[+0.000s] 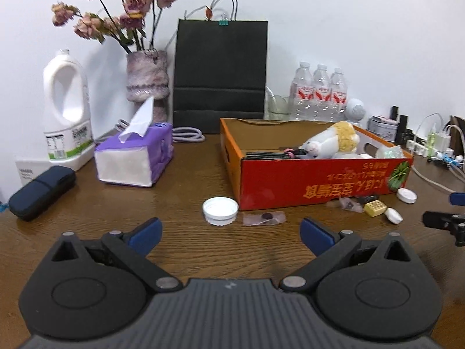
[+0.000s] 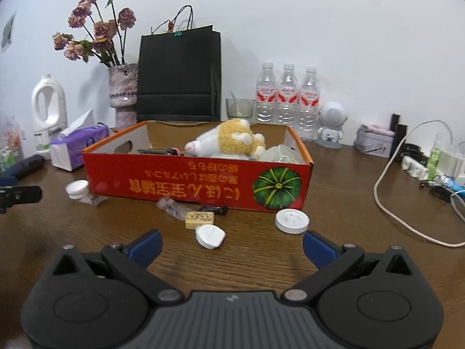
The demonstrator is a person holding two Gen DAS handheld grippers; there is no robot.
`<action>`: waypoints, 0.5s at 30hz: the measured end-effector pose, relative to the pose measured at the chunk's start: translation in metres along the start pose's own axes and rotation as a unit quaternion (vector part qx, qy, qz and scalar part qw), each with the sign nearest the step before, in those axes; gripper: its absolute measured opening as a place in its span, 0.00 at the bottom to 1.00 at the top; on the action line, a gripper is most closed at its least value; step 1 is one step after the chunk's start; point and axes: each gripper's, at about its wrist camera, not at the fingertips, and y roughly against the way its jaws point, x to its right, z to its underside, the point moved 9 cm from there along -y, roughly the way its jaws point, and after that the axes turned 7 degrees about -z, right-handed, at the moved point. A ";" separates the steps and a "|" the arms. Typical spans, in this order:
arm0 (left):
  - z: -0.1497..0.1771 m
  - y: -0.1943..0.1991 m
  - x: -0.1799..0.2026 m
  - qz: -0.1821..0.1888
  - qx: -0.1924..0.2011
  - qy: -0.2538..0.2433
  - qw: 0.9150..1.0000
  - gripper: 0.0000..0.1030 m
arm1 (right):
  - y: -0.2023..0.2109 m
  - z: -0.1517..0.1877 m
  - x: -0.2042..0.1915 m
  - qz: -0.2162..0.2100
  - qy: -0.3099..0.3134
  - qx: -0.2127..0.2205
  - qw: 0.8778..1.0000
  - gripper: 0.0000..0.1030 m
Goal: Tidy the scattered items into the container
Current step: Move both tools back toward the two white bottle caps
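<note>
partway done i'd say. the red cardboard box (image 2: 197,186) already holds a plush toy (image 2: 229,141), some dark flat stuff and something clear and crinkly in its right corner, can't tell what exactly.

left on the wooden table (image 2: 334,232), all just in front of the box: white jar lid (image 1: 220,207) near its left corner, a clear wrapper with a dark spot (image 1: 264,218) beside that lid, another crumpled clear wrapper (image 2: 171,207), a dark wrapped candy (image 2: 213,210) touching the box base, a yellow block (image 2: 200,220), a white heart-ish cap (image 2: 210,236), and a round white disc (image 2: 292,221) under the pumpkin print. so about seven small pieces to go, by my count.

my left gripper (image 1: 229,234) is released, jaws wide, nothing between them, hovering low and lined up roughly with the jar lid and spotted wrapper. my right gripper (image 2: 231,245) is also released and empty, white cap sitting just ahead between its fingers, disc off to the right finger's side.

i'd guess cap goes next on the right, lid on the left. thin wrappers look like the fiddly ones, flat on the wood.
</note>
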 end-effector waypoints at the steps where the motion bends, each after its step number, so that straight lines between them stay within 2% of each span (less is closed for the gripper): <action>1: 0.001 0.000 0.000 -0.003 0.005 -0.001 1.000 1.00 | 0.000 0.000 -0.001 0.005 0.006 0.002 1.000 1.00; 8: 0.003 0.005 -0.002 -0.014 0.028 0.007 0.999 1.00 | 0.000 0.001 -0.004 0.013 0.022 0.005 1.000 1.00; 15: 0.002 0.007 -0.005 -0.032 0.031 0.003 0.999 1.00 | 0.001 0.001 -0.005 0.032 0.031 0.006 0.999 1.00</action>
